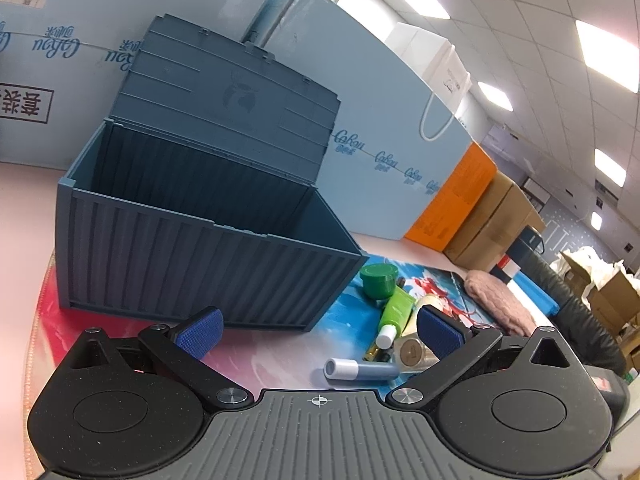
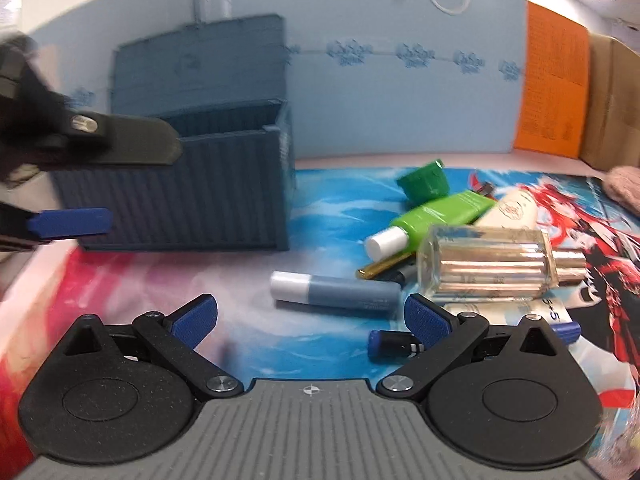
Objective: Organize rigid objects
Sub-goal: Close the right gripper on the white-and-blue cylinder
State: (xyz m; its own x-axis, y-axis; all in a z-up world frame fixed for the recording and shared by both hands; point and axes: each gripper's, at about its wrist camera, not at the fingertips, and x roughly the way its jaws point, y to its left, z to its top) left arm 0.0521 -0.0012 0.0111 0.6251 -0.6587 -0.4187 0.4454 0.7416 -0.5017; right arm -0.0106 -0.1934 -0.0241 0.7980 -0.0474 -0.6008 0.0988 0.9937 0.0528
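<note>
Printed in blue and red, a desk mat (image 2: 328, 216) covers the pale tabletop and carries every task item. Storage box (image 1: 200, 240), slate blue and ribbed like a shipping container, stands at the left with its hinged lid (image 1: 228, 92) raised; nothing shows in the visible part of its interior. Blue tube (image 2: 336, 290) with a white cap lies alone to its right, nearest both cameras. Beyond it, touching in a loose pile: green tube (image 2: 432, 216), green jar (image 2: 426, 182) tipped on its side, clear glass bottle (image 2: 488, 264) lying flat, and a cream bottle (image 2: 512, 210). Left gripper (image 1: 318, 332) hovers before the box, fingers spread, empty. Right gripper (image 2: 310, 322) hovers near the blue tube, likewise spread and empty. Light-blue cartons (image 1: 380, 120) wall the far edge, an orange box (image 2: 552, 88) at right.
</note>
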